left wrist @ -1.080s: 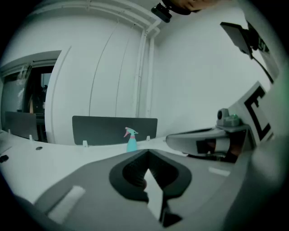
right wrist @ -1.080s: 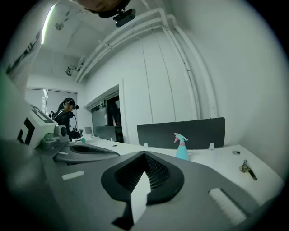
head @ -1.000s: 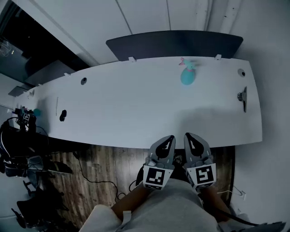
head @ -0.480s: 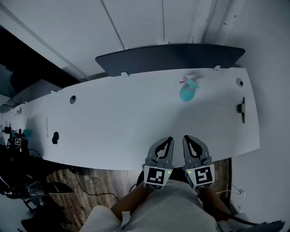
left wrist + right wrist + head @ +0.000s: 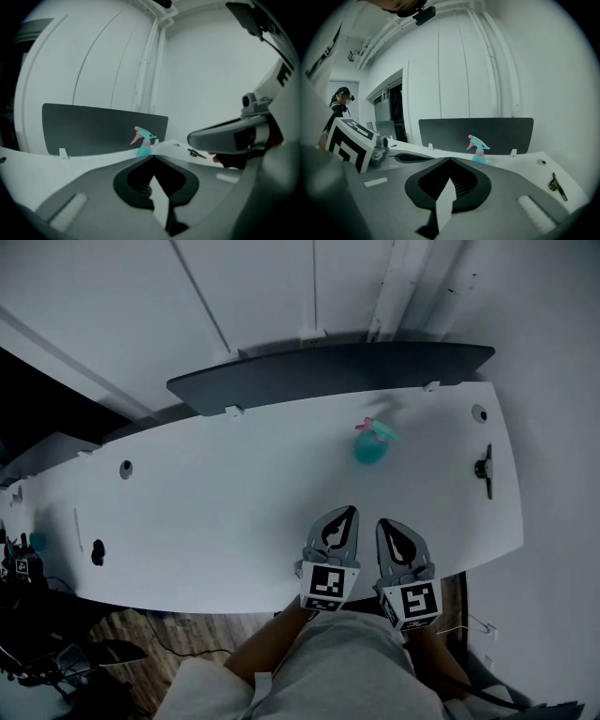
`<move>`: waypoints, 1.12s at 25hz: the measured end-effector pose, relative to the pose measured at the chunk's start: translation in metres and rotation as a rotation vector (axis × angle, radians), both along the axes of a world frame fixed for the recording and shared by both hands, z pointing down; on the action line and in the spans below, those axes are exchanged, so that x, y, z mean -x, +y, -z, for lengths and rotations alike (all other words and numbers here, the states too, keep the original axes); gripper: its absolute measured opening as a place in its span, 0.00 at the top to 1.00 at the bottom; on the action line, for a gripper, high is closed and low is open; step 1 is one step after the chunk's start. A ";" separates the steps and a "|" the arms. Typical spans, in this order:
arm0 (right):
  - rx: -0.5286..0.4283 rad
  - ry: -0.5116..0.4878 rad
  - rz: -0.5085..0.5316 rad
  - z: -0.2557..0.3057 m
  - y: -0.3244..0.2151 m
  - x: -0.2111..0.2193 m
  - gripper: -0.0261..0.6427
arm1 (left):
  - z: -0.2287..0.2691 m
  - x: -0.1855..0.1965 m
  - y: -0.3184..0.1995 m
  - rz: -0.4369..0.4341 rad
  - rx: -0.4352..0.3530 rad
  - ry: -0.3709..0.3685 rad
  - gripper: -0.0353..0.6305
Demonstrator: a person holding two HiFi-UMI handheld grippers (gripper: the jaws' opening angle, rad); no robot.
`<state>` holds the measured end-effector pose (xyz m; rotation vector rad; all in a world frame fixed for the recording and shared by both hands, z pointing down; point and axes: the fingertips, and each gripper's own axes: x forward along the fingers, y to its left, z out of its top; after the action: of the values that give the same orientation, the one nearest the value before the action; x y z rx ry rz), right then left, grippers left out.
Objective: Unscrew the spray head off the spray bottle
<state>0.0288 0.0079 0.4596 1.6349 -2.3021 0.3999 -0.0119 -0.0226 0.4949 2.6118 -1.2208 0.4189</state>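
We see both grippers low at the near edge of the white table (image 5: 216, 512), side by side and just apart, pointing toward the far side. The left gripper (image 5: 349, 511) is clenched on nothing: its own view shows the jaws met at the tip, with only table behind them. The right gripper (image 5: 384, 522) is the same, jaws together and empty (its marker cube also shows in the left gripper view, at right).

The spray bottle (image 5: 367, 450) stands upright on the far part of the table, well apart from both grippers and a bit right of centre. It has a teal body with the spray head (image 5: 376, 431) still screwed on; the head has a pink trigger and collar, best seen in the right gripper view. Just behind it runs a dark partition panel (image 5: 328, 376) along the table's far edge.

A small dark clamp-like fitting (image 5: 484, 468) sits at the table's right edge. A small black item (image 5: 97, 552) lies far left; we can't tell what it is. A person (image 5: 340, 105) stands in the background, left in the right gripper view.
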 end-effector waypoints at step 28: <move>0.101 0.007 0.031 -0.034 -0.059 -0.087 0.96 | -0.136 -0.103 -0.159 -0.036 0.108 -0.300 0.39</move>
<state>0.1155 -0.0508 0.4939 1.5482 -2.2606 0.4944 0.0912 -0.1814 0.6307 2.5468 -1.1981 0.8843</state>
